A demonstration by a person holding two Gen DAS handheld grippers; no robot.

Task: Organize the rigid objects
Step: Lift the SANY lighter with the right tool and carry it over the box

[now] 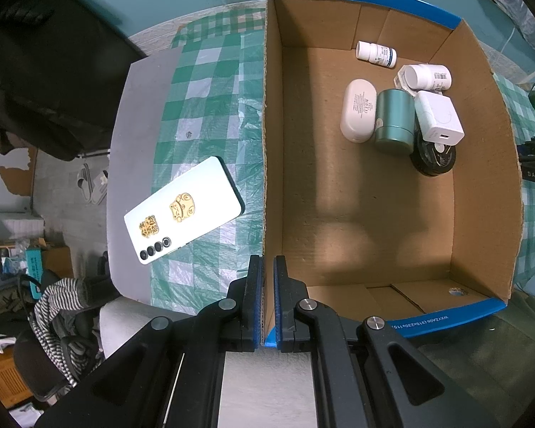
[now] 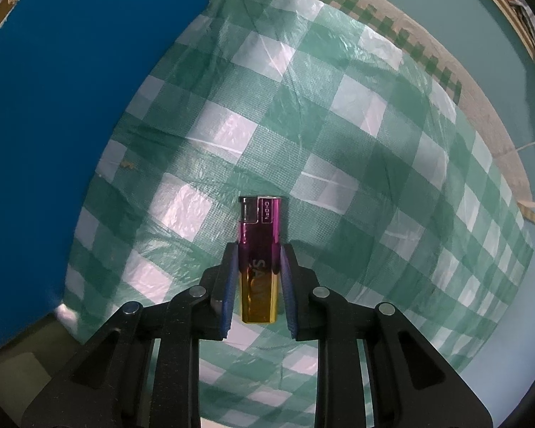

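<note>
Clamping my left tongs on one box wall, right tongs on one lighter; two bottles, one phone left.

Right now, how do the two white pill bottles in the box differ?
The smaller pill bottle lies at the back of the cardboard box, apart from the pile, and has a blue-edged label. The larger pill bottle touches the white charger and shows a barcode. Both are white and lie on their sides.

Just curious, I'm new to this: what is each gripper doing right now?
Left gripper: shut on the cardboard box wall.
Right gripper: shut on the purple-and-gold lighter.
</note>
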